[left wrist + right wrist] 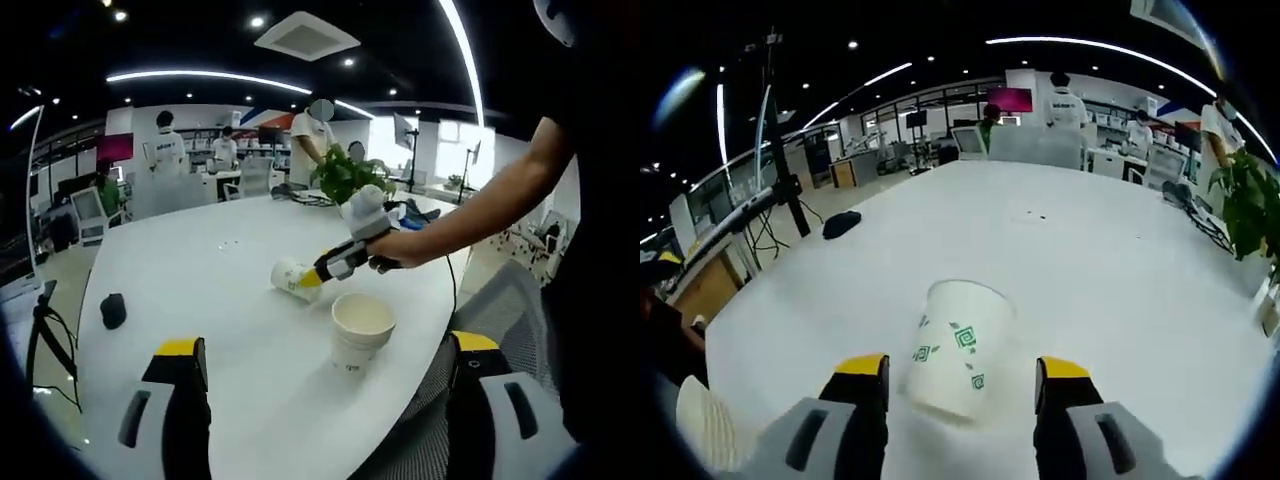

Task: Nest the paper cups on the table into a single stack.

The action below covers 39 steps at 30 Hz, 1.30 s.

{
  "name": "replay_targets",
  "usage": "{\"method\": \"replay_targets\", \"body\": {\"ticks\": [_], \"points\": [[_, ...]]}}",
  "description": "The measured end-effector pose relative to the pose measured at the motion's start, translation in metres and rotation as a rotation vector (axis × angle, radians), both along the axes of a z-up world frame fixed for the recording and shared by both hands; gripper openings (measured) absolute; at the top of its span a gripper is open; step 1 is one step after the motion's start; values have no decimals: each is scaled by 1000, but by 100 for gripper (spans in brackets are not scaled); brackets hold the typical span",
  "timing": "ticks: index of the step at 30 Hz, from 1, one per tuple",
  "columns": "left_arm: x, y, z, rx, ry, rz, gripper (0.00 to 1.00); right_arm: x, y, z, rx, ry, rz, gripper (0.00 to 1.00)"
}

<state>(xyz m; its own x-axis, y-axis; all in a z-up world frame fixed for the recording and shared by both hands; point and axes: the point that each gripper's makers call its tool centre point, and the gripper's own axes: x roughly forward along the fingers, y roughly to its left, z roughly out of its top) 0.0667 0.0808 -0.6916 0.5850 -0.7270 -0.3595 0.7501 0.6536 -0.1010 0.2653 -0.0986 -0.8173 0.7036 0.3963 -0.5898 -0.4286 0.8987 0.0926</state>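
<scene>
White desk [230, 270] carries two paper cups. One cup [952, 347] lies on its side, green-printed, between the spread jaws of the right claw [965, 385]; contact with the jaws cannot be confirmed, so the claw reads as released around it. In the left gripper view the same tipped cup [292, 277] sits at the right claw's yellow tips, held out by a person's hand [395, 247]. A second cup [361, 330] stands upright near the desk edge. Left claw [325, 350] is released, holding nothing. A dark object [113, 309] lies well apart.
</scene>
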Motion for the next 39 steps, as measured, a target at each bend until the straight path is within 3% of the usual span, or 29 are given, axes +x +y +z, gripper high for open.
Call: {"method": "replay_targets", "body": {"ticks": [13,17,23,39], "points": [[0,2,-1,-6,19,20,95,5,4,-16,-4,41,-16,54],[1,3,-2,-15,28,34,92,5,4,-19,-8,51,-12,48],[4,4,-2,-17,26,38,90,5,2,-19,-16,54,-3,41],[7,4,0,-28,25,44,90,1,-2,-14,-9,44,15,38]]}}
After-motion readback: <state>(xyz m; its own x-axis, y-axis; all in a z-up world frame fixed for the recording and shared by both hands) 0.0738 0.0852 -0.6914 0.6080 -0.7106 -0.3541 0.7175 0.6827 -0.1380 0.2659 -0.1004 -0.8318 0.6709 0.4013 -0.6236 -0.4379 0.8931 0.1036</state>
